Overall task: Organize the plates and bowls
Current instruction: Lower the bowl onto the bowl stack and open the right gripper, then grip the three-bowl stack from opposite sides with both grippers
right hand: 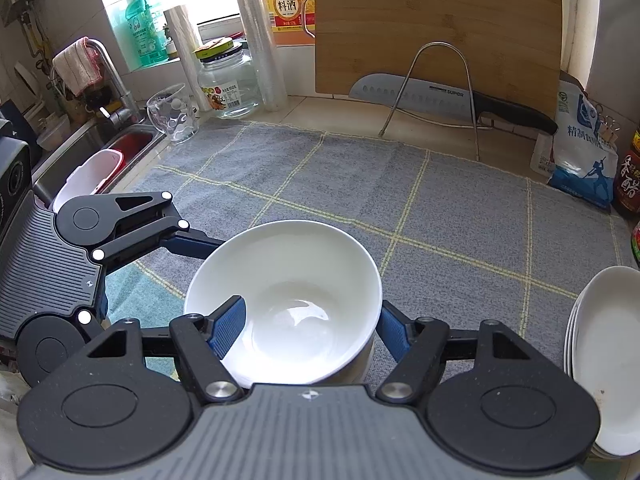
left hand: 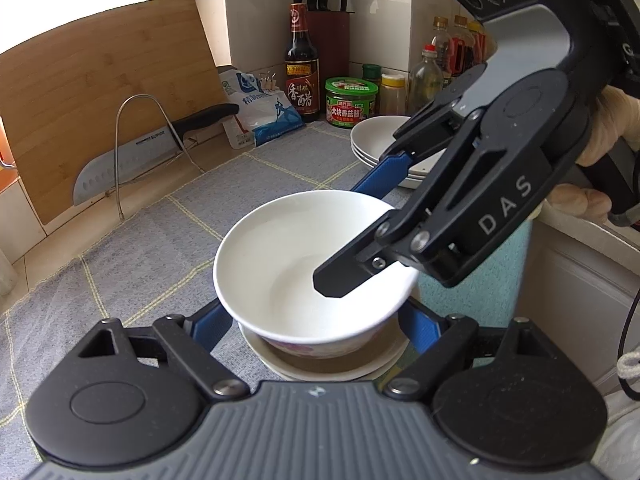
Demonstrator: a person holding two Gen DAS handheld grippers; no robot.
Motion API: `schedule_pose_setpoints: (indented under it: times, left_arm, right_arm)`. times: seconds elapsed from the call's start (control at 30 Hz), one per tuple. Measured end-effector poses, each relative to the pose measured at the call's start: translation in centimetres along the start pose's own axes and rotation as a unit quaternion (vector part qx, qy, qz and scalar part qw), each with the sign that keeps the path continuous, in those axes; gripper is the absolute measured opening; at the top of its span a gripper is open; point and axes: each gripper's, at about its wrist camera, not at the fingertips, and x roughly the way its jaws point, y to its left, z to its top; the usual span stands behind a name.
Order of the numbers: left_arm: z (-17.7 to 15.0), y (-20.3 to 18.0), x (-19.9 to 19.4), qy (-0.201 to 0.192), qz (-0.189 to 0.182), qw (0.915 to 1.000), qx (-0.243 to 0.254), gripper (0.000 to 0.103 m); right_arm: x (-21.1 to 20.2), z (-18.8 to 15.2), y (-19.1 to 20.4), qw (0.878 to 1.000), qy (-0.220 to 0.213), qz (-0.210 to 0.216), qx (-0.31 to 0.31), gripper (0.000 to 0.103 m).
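Observation:
A white bowl (left hand: 280, 264) sits tilted in a lower bowl (left hand: 328, 364) on the grey checked mat. It also shows in the right wrist view (right hand: 288, 300). My right gripper (right hand: 308, 328) has one finger (right hand: 226, 330) inside the bowl and one (right hand: 394, 332) outside; the frames do not show whether it clamps the rim. In the left wrist view the right gripper (left hand: 348, 232) reaches in from the right. My left gripper (left hand: 316, 324) is open, its fingers on either side of the bowls. A stack of white plates (left hand: 380, 140) lies behind, also at the right edge (right hand: 604, 356).
A bamboo cutting board (right hand: 436, 28) and a knife on a wire rack (right hand: 432, 96) stand at the back. Vinegar bottle (left hand: 302, 64), sauce jar (left hand: 351, 101), salt bag (left hand: 264, 116) and condiment bottles fill the corner. A sink (right hand: 100, 148), glass cup (right hand: 172, 114) and jar (right hand: 228, 80) are at left.

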Motion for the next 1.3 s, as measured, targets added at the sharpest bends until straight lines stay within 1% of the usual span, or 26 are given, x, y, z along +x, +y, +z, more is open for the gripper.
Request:
schedule_pose_setpoints:
  times: [0.5, 0.63, 0.8, 0.83, 0.9, 0.93, 0.97, 1.03, 1.17, 1.3]
  left_arm:
    - [-0.5, -0.3, -0.3, -0.001, 0.007, 1.0000, 0.007, 0.089]
    - [-0.7, 0.0, -0.2, 0.001, -0.007, 1.0000, -0.006, 0.090]
    - [-0.9, -0.1, 0.0, 0.004, -0.017, 0.9998, -0.009, 0.092]
    - [-0.9, -0.1, 0.1, 0.009, -0.018, 0.9997, -0.010, 0.093]
    - [-1.0, -0.3, 0.0, 0.008, -0.013, 0.9999, 0.001, 0.094]
    - [-1.0, -0.3, -0.2, 0.006, -0.010, 0.9999, 0.006, 0.094]
    - [-1.0, -0.4, -0.4, 0.005, -0.008, 0.9999, 0.011, 0.094]
    - [-1.0, -0.2, -0.7, 0.005, -0.009, 0.9999, 0.012, 0.096]
    - [-1.7, 0.1, -1.2, 0.006, -0.005, 0.9998, 0.019, 0.098]
    - [-2.6, 0.5, -1.7, 0.013, -0.003, 0.9993, 0.036, 0.098]
  right_arm:
    - [-0.1, -0.2, 0.4, 1.000, -0.001, -0.001, -0.004, 0.076]
    - [0.2, -0.3, 0.5, 1.000, 0.003, -0.003, -0.006, 0.076]
    - [0.3, -0.6, 0.4, 1.000, 0.002, -0.004, -0.005, 0.078]
    - [0.3, -0.6, 0.4, 1.000, 0.003, -0.003, -0.004, 0.079]
    - [0.1, -0.7, 0.6, 1.000, -0.002, -0.003, -0.006, 0.088]
    - [0.0, -0.8, 0.6, 1.000, -0.005, -0.004, -0.008, 0.094]
    - [-0.2, -0.8, 0.7, 1.000, -0.008, -0.006, -0.010, 0.099]
    - [-0.6, -1.0, 0.8, 1.000, -0.015, -0.011, -0.013, 0.103]
    - [-1.4, -1.6, 1.0, 0.999, -0.023, -0.021, -0.021, 0.103]
    - [-2.1, -2.7, 2.2, 0.996, -0.022, -0.056, -0.064, 0.103]
